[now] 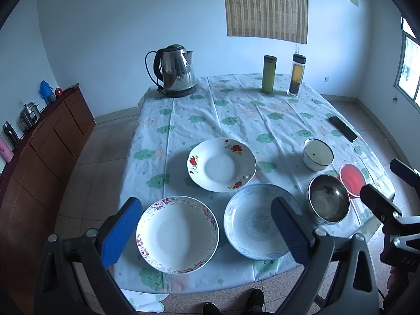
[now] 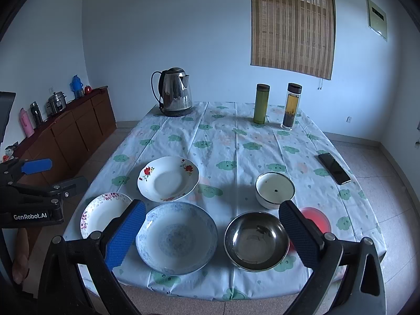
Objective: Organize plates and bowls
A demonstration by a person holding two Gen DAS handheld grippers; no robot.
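While both tools hang above the near edge of the surface (image 1: 236,105), neither grips anything. Left tool (image 1: 207,232): jaws spread wide, empty; pink-rimmed plate (image 1: 177,233) sits right between its fingers below, blue-patterned bowl (image 1: 258,221) under its right finger. Red-flower plate (image 1: 221,164) just ahead of it, apart from both. Right tool (image 2: 211,236): jaws also wide, empty; blue-patterned bowl and steel bowl (image 2: 256,241) lie side by side between its fingers. Red bowl (image 2: 316,220) partly hidden behind its right finger, close beside the steel one. White dark-rimmed bowl (image 2: 275,189) just ahead of the steel bowl. Far beyond the tools: kettle (image 2: 174,93), green flask (image 2: 261,103), tea bottle (image 2: 291,106). Phone (image 2: 334,168) ahead to the right, near the edge.
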